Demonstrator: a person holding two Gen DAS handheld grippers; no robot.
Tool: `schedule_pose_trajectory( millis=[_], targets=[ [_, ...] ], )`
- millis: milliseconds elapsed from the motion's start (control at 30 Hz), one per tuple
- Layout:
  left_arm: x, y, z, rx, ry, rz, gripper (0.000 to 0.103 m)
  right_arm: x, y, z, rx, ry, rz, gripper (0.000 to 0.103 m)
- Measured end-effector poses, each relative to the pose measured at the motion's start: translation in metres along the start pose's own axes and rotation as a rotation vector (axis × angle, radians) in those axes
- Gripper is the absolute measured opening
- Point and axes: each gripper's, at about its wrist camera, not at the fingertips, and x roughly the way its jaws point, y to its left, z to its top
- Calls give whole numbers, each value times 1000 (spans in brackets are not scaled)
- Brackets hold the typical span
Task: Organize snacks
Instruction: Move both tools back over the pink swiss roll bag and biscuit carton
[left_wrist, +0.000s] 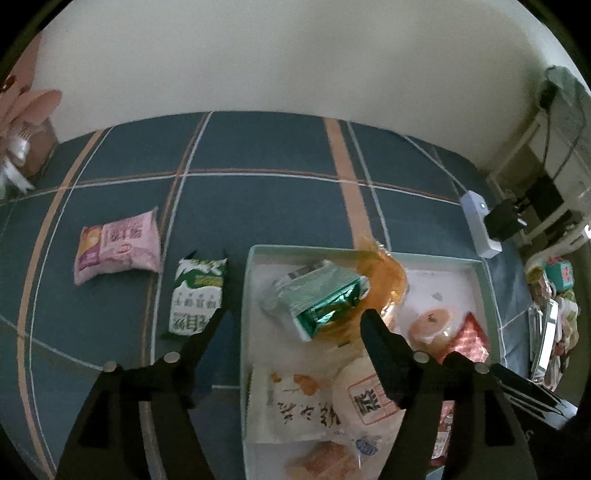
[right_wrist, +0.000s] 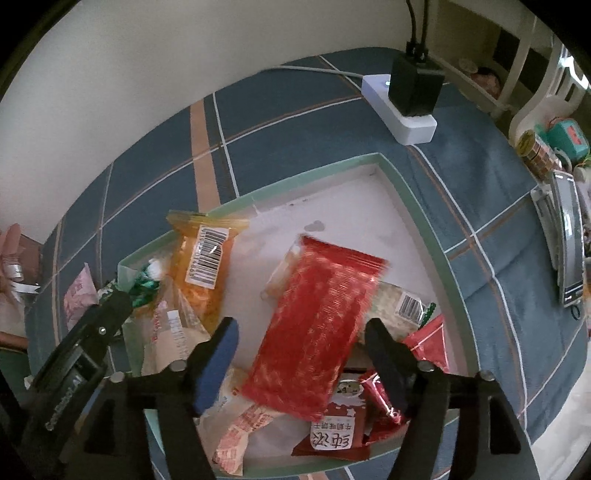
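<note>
A pale green box (left_wrist: 245, 317) (right_wrist: 417, 206) on the blue plaid cloth holds several snack packets. My left gripper (left_wrist: 295, 312) stands open above its left half. A green foil packet (left_wrist: 325, 295) lies blurred between the fingers, and neither pad touches it. Left of the box, a pink packet (left_wrist: 118, 247) and a green and white packet (left_wrist: 197, 291) lie on the cloth. My right gripper (right_wrist: 302, 323) is open over the box. A blurred red packet (right_wrist: 317, 332) sits slanted between its fingers, free of the pads. An orange packet (right_wrist: 207, 258) leans on the box's left rim.
A white power strip (right_wrist: 410, 122) (left_wrist: 480, 229) with a black charger lies behind the box by the wall. Toys and cluttered items (right_wrist: 561, 236) line the right edge. A pink bow ornament (left_wrist: 22, 122) stands at the far left.
</note>
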Motion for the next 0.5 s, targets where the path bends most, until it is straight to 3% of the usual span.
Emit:
schedule_pose_trajectory(
  millis=[67, 200, 500],
  targets=[
    [-1, 5, 1, -25, 15, 28, 87, -1, 0, 0, -6, -3, -16, 89],
    [-4, 10, 0, -34, 23, 99, 92, -2, -2, 0, -11, -10, -32, 102],
    [-9, 20, -5, -54, 17, 239, 103, -9, -1, 2, -20, -26, -41, 103]
  ],
)
